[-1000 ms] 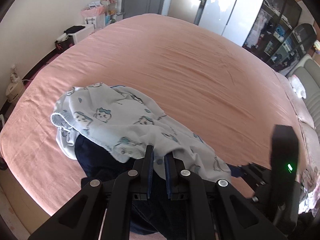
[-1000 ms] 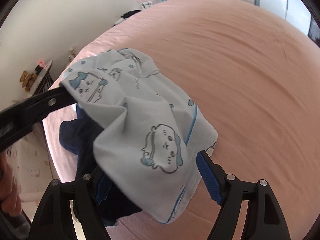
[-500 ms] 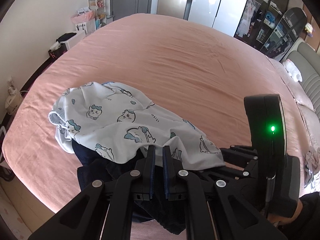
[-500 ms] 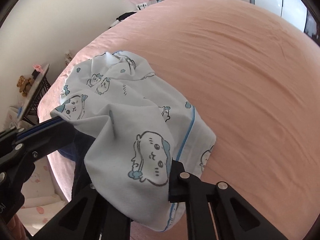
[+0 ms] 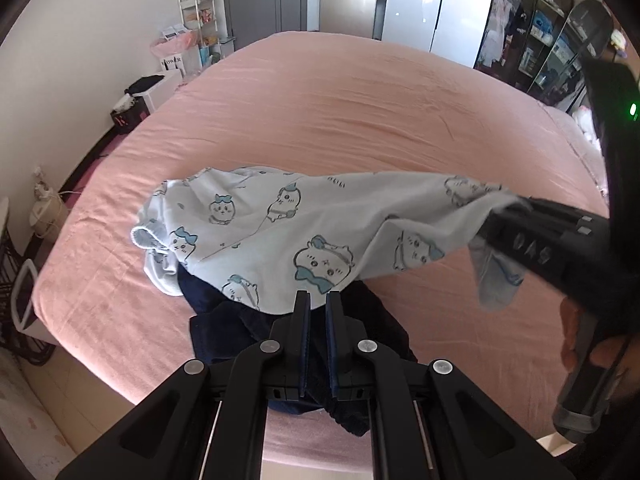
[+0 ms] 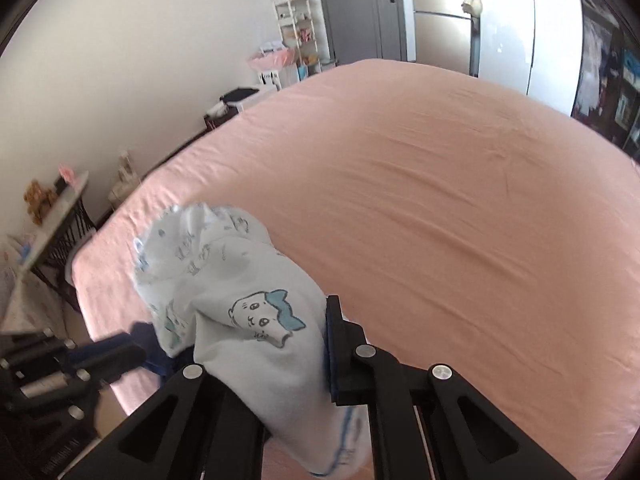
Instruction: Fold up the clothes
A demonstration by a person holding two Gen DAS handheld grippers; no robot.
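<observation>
A light blue garment (image 5: 280, 232) printed with cartoon animals hangs stretched over the pink bed (image 5: 360, 112). My left gripper (image 5: 317, 300) is shut on its near hem. My right gripper (image 5: 516, 216) comes in from the right in the left wrist view, shut on the garment's other end. In the right wrist view the garment (image 6: 224, 280) drapes over the right gripper (image 6: 316, 332) and hides its left finger; the blue pad (image 6: 331, 356) of the other presses the cloth. A dark navy garment (image 5: 372, 320) lies crumpled on the bed under the light one.
The bed's near edge and corner (image 5: 80, 320) are close to the garments, with floor beyond. A white shelf (image 5: 200, 12), a fridge (image 5: 348, 0) and dark wardrobes (image 5: 540, 52) stand past the bed's far end. A person's hand (image 5: 576, 344) holds the right gripper's handle.
The right gripper's jaws closed on the light garment and lifted it, pulling the cloth out between the two grippers. The left gripper, still shut, rose a little.
</observation>
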